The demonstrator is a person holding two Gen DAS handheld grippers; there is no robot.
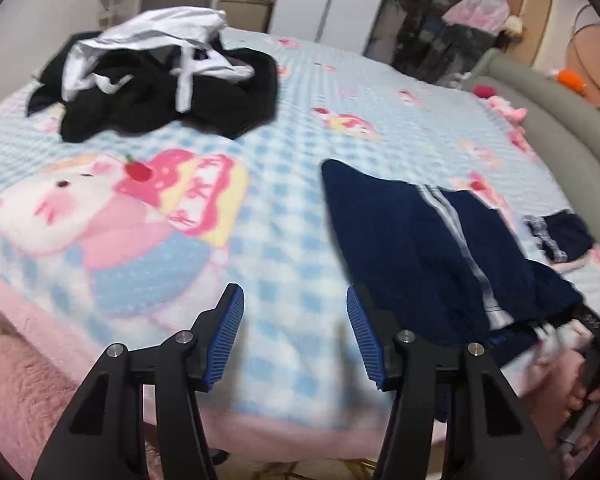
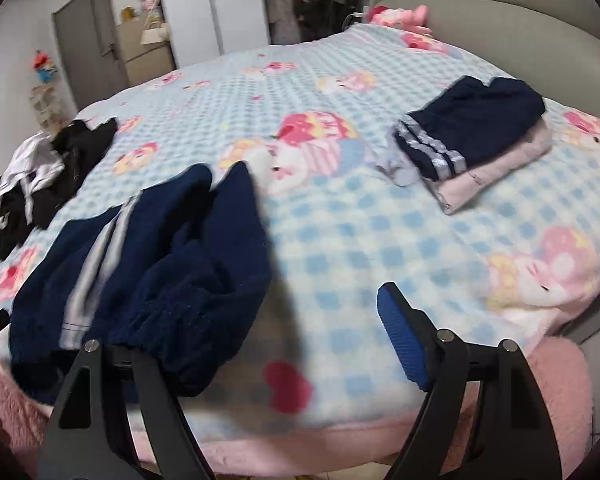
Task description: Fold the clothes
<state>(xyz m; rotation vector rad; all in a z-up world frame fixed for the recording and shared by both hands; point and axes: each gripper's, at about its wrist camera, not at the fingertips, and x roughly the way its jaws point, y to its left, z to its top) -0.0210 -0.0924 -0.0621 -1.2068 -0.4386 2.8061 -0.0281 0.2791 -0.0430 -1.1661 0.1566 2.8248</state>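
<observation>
Navy striped trousers lie rumpled on fleecy checked blanket

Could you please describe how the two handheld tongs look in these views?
Both the left tongs and right tongs share one design: angular black plastic arms with triangular cut-outs, silver round pivot bolts, and blue finely ribbed pads on the inner fingertips. No cables or markings show.

Navy knit shorts with white side stripes lie crumpled and unfolded at the near edge of my bed. Black-and-white garment heap sits unfolded, far left. Folded stack, navy striped shorts over pale pink cloth, lies far right.
</observation>
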